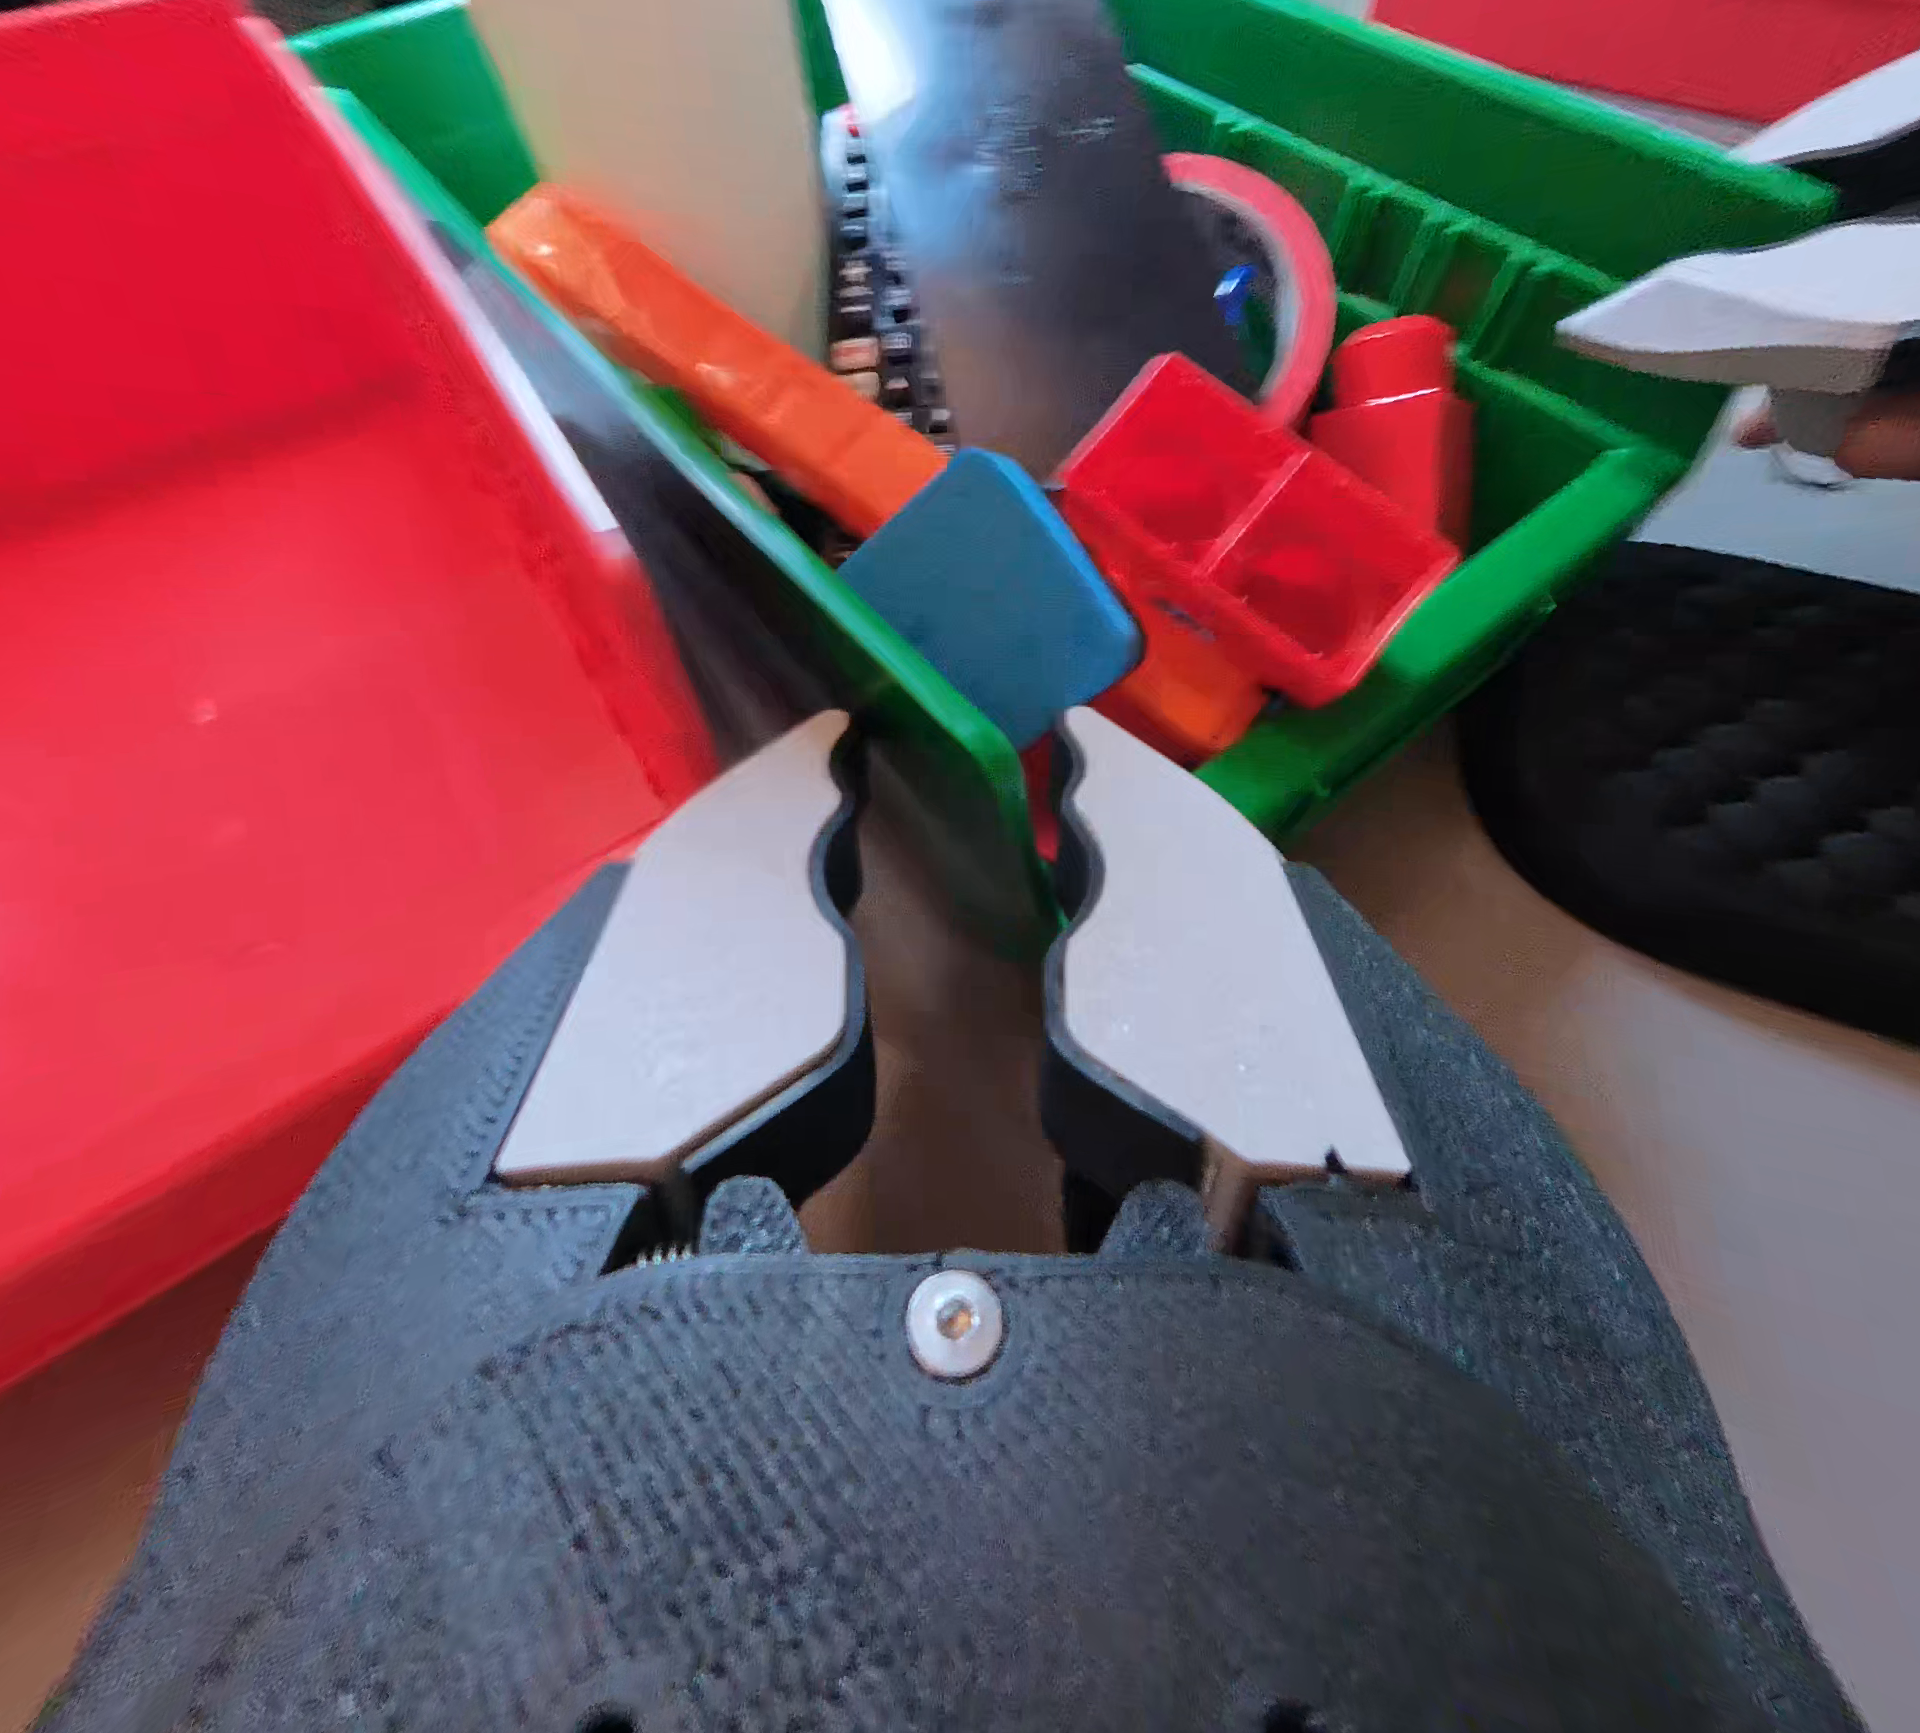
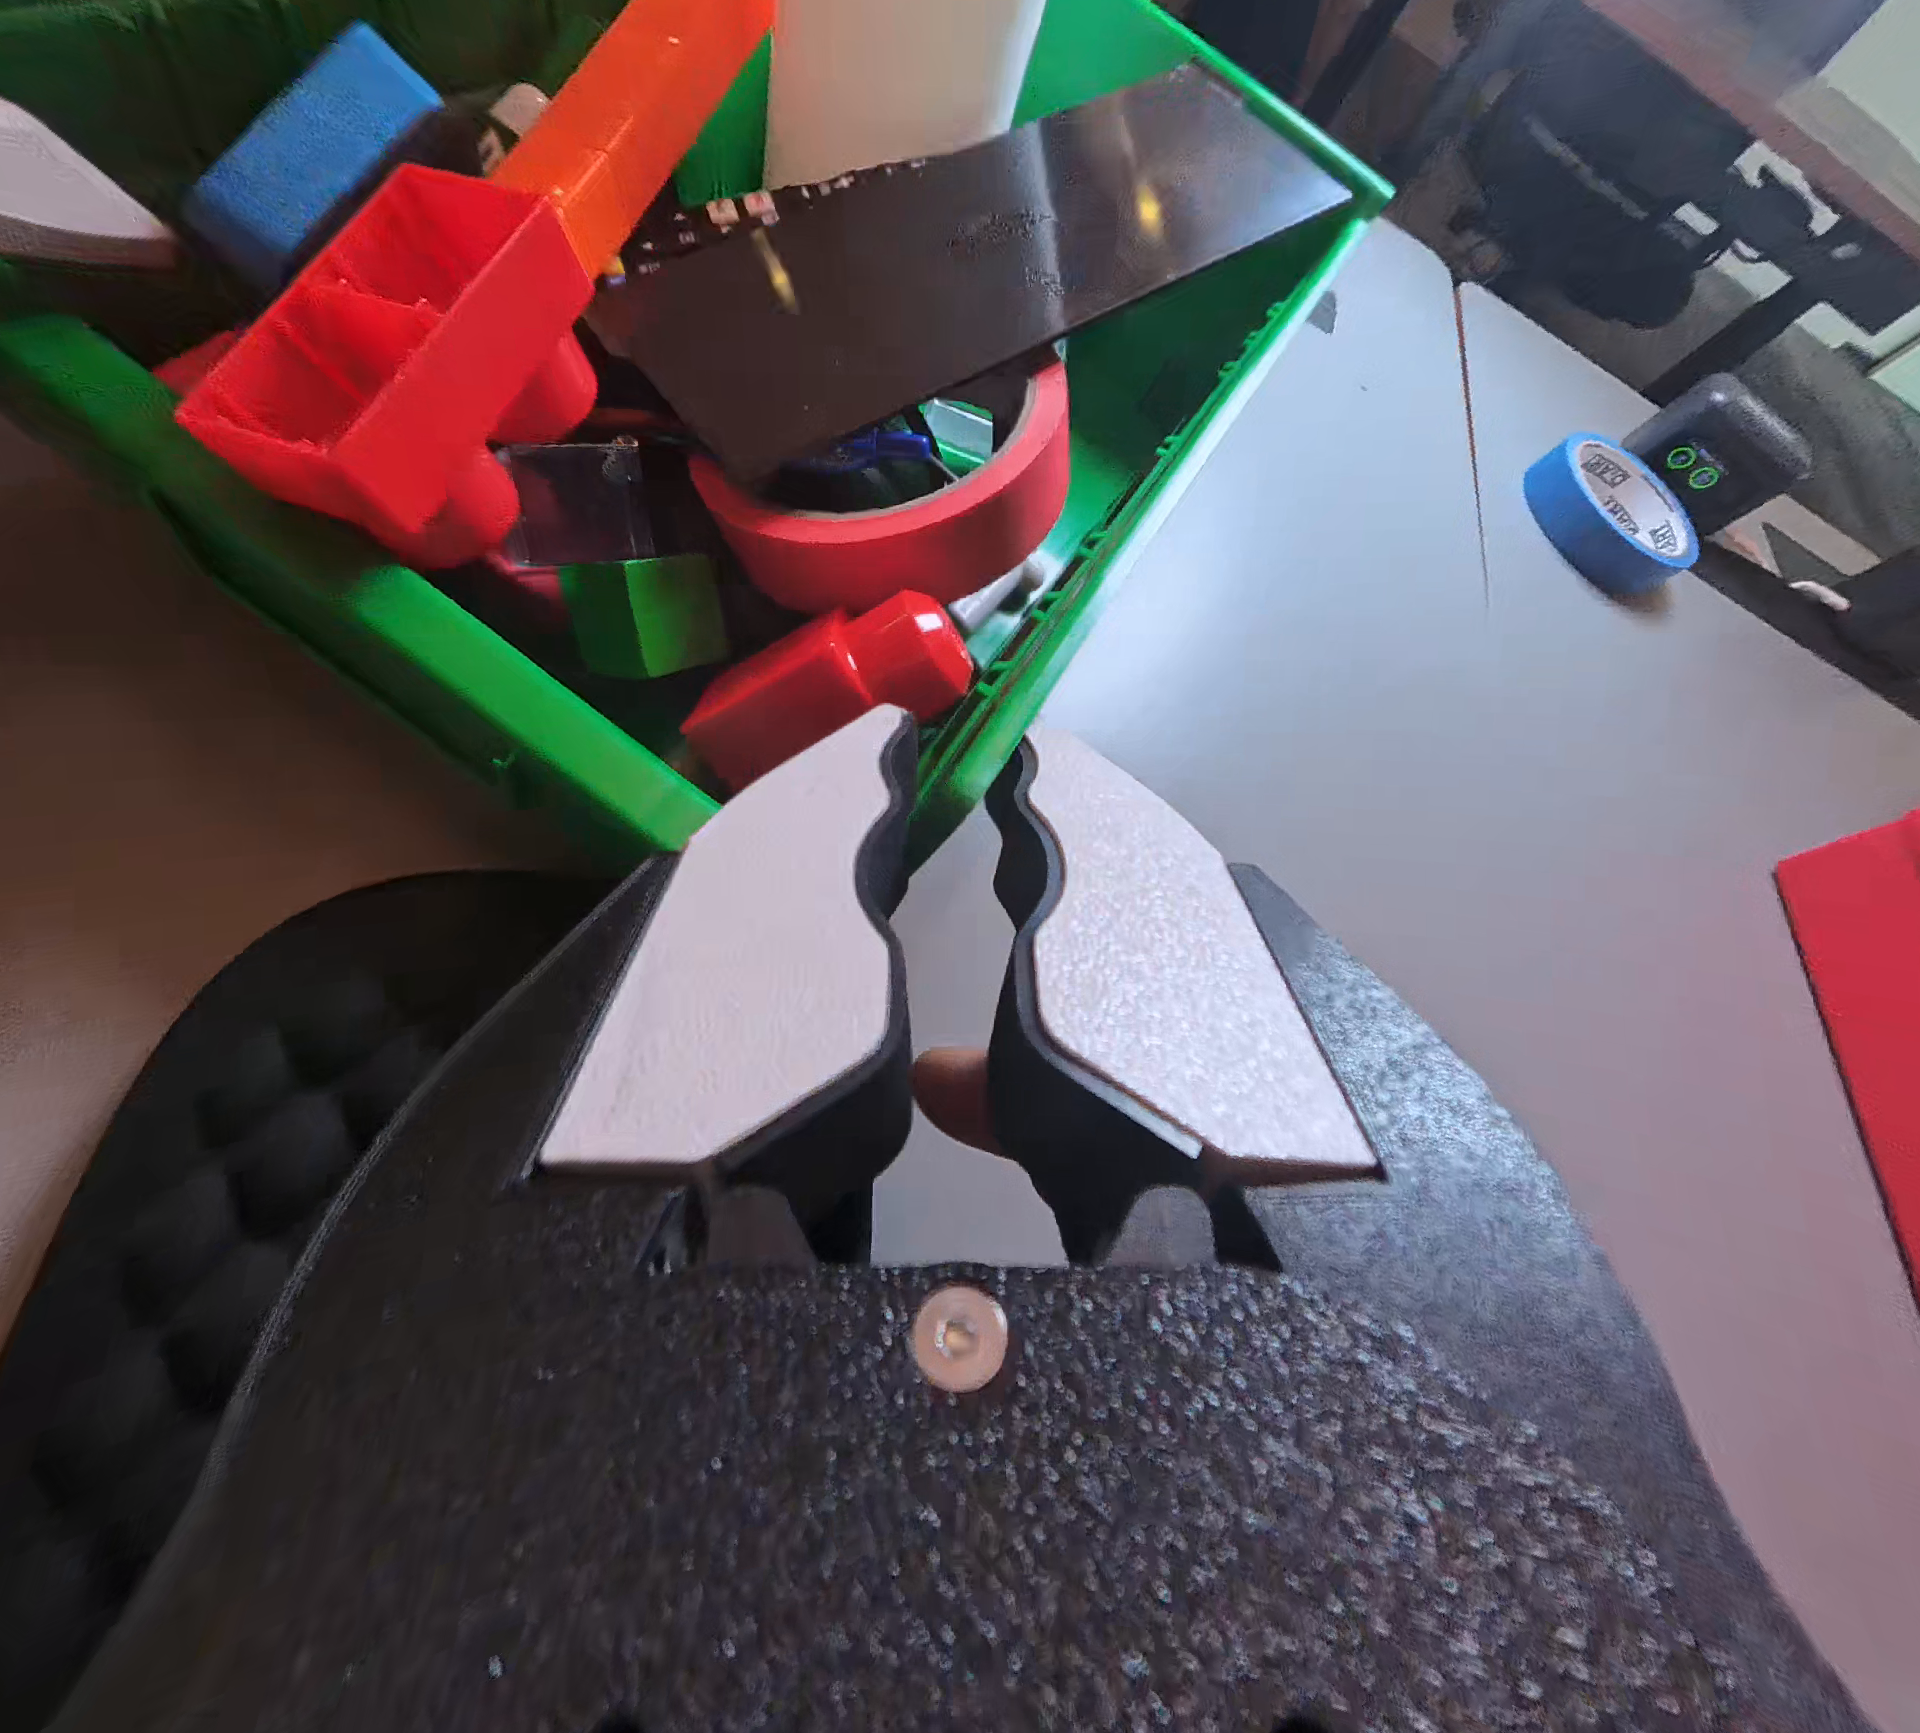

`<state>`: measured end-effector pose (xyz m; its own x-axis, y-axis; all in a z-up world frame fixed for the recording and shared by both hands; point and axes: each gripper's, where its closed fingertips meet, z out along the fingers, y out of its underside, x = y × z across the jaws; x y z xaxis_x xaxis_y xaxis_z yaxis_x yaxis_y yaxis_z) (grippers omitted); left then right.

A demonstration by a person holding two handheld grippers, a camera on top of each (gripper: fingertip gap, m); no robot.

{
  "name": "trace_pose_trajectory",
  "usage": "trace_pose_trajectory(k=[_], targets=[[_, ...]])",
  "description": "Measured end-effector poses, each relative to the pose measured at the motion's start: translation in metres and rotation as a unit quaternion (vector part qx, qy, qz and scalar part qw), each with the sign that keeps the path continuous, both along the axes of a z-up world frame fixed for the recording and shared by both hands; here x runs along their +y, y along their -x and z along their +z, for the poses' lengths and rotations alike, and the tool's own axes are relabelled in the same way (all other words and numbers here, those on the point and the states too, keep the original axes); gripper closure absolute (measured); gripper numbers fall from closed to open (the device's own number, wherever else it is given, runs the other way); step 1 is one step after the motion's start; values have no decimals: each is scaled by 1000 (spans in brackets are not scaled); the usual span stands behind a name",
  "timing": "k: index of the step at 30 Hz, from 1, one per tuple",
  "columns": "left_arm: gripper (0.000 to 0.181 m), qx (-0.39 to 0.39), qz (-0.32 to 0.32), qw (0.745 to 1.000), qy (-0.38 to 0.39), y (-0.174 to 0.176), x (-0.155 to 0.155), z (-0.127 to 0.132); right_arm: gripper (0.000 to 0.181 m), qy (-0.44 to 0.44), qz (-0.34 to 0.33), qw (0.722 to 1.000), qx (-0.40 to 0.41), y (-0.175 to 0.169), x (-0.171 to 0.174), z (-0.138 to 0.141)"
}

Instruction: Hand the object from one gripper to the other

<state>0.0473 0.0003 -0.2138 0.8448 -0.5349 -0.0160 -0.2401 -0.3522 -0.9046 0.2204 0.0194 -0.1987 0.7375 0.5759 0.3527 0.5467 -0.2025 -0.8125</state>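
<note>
left gripper [image 1: 951,722]: jaws parted, straddling green bin [image 1: 1455,623] near corner, likely lining up a pinch | right gripper [image 2: 966,738]: narrow, empty, waiting at bin's right corner | blue block [image 1: 987,592]: lying inside bin, ungrasped.

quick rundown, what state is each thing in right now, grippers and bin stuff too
left hand-held gripper: open, empty, at the green bin's corner
right hand-held gripper: open, empty, straddling the bin rim
green bin: upright, crowded with parts
blue block: leaning on the bin wall
red tape roll: lying flat under the dark plate
dark plate: tilted
blue tape roll: on its side, outside the bin
</note>
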Motion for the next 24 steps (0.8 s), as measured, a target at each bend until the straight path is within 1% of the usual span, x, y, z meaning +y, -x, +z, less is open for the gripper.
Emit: trace_pose_trajectory(k=[2,5,8,13,19,22,24], targets=[[152,20,-6,1000,-22,6,-6,5,169,-7,7,999,30,7,-10,6],[157,21,-9,999,-48,8,-12,19,170,-30,-1,998,61,7,-14,16],[162,39,-15,996,-77,7,-15,35,171,-48,-6,996,73,5,-17,29],[165,36,-25,994,-104,5,-21,57,172,-86,-4,993,76,3,-24,60],[166,29,-21,987,-159,11,-34,86,172,-146,-1,986,77,10,-40,96],[165,30,-16,983,-180,22,-47,109,172,-167,20,981,93,21,-52,120],[166,40,-6,980,-193,35,-57,125,171,-182,42,977,105,35,-61,137]])
